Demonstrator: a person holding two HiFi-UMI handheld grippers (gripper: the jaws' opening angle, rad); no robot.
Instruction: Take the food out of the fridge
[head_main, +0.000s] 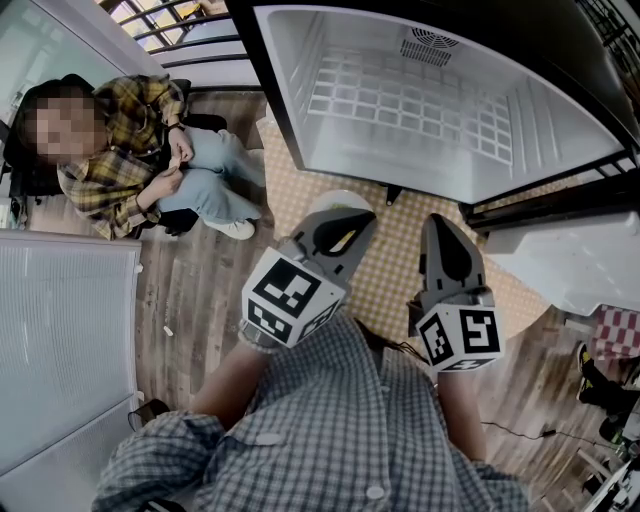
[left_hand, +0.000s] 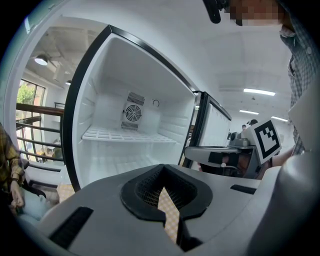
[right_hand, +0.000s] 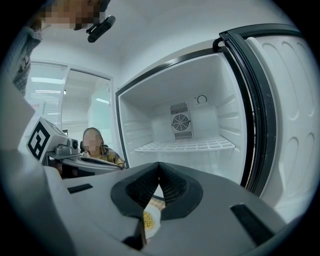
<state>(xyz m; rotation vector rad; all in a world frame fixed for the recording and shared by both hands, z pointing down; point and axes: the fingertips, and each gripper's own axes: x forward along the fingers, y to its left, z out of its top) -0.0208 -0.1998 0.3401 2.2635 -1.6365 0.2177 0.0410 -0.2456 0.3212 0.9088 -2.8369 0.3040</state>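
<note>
Head view, left tongs (head_main: 348, 220) and right tongs (head_main: 441, 224) closed, open fridge (head_main: 300, 90) ahead, seated person (head_main: 135, 150).

Nothing readable here, honestly. The two marker cubes (head_main: 290, 298) (head_main: 460, 338) just carry black-and-white square patterns, no letters or digits, and no legible label shows inside the fridge (head_main: 400, 100).

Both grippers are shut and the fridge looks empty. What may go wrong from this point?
1. The plate of food lies low on the mat, partly hidden under the left gripper; a step forward may hit or tip it.
2. The fridge door stands open close on the right; an arm that swings there may bump it.
</note>
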